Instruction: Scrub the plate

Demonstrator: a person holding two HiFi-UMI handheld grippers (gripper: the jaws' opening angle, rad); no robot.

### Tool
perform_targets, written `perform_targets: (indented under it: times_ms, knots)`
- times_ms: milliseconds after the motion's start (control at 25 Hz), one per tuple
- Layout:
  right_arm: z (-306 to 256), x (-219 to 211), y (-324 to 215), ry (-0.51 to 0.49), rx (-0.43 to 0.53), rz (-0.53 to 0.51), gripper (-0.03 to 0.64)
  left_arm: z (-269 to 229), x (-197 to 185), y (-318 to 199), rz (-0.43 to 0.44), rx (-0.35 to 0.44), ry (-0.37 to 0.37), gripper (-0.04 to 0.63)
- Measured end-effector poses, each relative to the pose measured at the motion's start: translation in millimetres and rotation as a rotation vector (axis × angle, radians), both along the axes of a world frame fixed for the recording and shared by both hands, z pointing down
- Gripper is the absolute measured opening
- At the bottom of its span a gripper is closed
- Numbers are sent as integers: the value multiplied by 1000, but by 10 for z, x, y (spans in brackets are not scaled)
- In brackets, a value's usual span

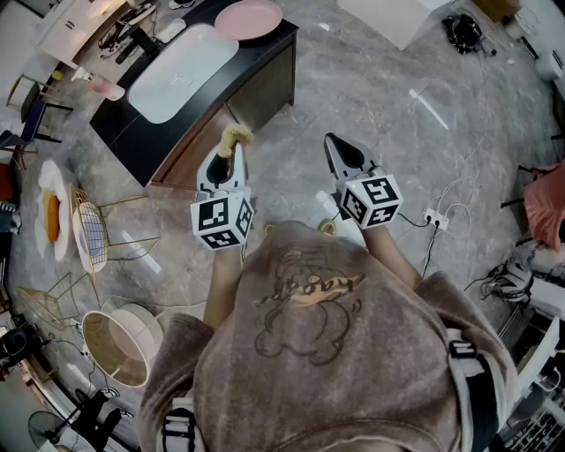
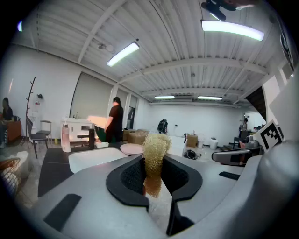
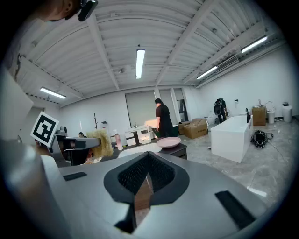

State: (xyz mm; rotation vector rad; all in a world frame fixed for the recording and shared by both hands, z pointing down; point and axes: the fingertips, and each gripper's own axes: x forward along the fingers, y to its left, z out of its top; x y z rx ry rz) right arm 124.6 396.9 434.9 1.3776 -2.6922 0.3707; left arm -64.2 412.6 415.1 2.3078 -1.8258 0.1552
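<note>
A pink plate [image 1: 249, 18] lies at the far end of a black table [image 1: 265, 66], beside a white basin [image 1: 183, 58]. My left gripper [image 1: 231, 150] is held in the air short of the table, shut on a yellow fibrous scrubber [image 1: 237, 135] that sticks out past its tips. In the left gripper view the scrubber [image 2: 155, 147] stands pinched between the pads, with the plate [image 2: 132, 148] far behind it. My right gripper [image 1: 333, 141] hovers level with the left one, shut with nothing in it. In the right gripper view its jaws [image 3: 148, 161] meet and the plate [image 3: 168, 142] is distant.
A pink bottle [image 1: 99, 86] stands on the table's left end. Wire chairs [image 1: 88, 231] and a round basket [image 1: 115, 346] sit on the floor to the left. A power strip with cables [image 1: 434, 218] lies to the right. A person in black [image 2: 114, 122] stands beyond the table, and a white block [image 3: 233, 130] stands to its right.
</note>
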Motion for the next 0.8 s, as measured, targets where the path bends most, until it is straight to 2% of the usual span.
perform_targets:
  times_ms: [440, 800]
  knots:
    - [139, -347, 159, -4, -19, 73, 0, 14, -301, 14, 66, 8, -15, 74]
    - [208, -527, 130, 2, -22, 85, 0, -5, -459, -127, 93, 29, 9, 75]
